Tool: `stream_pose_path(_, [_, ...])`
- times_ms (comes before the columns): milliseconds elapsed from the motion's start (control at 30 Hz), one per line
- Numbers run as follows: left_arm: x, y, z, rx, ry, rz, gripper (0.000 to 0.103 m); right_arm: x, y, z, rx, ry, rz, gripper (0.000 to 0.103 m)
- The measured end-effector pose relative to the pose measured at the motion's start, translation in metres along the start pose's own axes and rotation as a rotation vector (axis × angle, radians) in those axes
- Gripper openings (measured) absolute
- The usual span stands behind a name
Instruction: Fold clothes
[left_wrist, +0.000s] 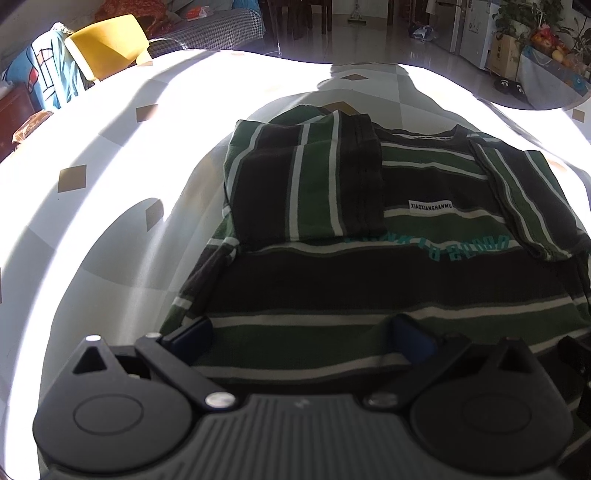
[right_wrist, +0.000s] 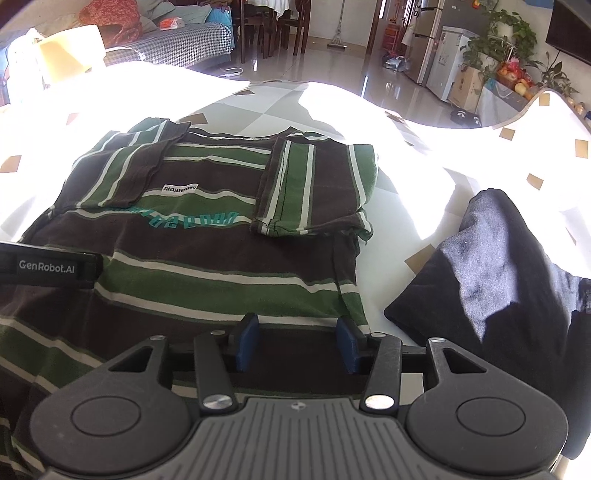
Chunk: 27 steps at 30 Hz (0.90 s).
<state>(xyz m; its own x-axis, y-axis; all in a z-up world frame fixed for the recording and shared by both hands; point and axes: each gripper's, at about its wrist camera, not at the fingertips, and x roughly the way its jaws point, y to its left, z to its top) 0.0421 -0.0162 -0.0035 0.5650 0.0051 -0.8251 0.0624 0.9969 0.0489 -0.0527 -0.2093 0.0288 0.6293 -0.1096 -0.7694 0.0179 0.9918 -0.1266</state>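
The striped T-shirt (left_wrist: 369, 288) lies flat on the worktop (left_wrist: 110, 192), both sleeves already folded in. Left tongs (left_wrist: 301, 338) and right tongs (right_wrist: 297, 341) stand apart over its near hem, gripping nothing. Next, I judge: clamp the hem, fold it toward the far collar.

Both grippers share one build: the left gripper (left_wrist: 303, 336) and right gripper (right_wrist: 297, 341) have black linkage arms, silver screws, blue finger pads (right_wrist: 246, 341), and a ribbed grey housing (right_wrist: 299, 435) at lower centre; white "GenRobot.AI" lettering (right_wrist: 46, 266) marks a black body at left.
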Motion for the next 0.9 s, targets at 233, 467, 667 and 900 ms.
stream_pose_path(233, [0.000, 0.000, -0.003, 0.003, -0.012, -0.003, 0.103, -0.041, 0.002, -0.011, -0.002, -0.011, 0.181, 0.045])
stream_pose_path(467, [-0.009, 0.007, -0.011, -0.005, 0.022, 0.001, 0.103, -0.077, 0.017, -0.032, -0.101, 0.007, 0.369, 0.044])
stream_pose_path(667, [-0.021, 0.013, -0.017, 0.005, 0.031, 0.029, 0.103, -0.099, 0.030, -0.044, -0.224, 0.005, 0.465, 0.044])
stream_pose_path(900, [-0.039, 0.022, -0.022, -0.012, 0.027, 0.006, 0.103, -0.112, 0.053, -0.066, -0.394, 0.043, 0.587, 0.044])
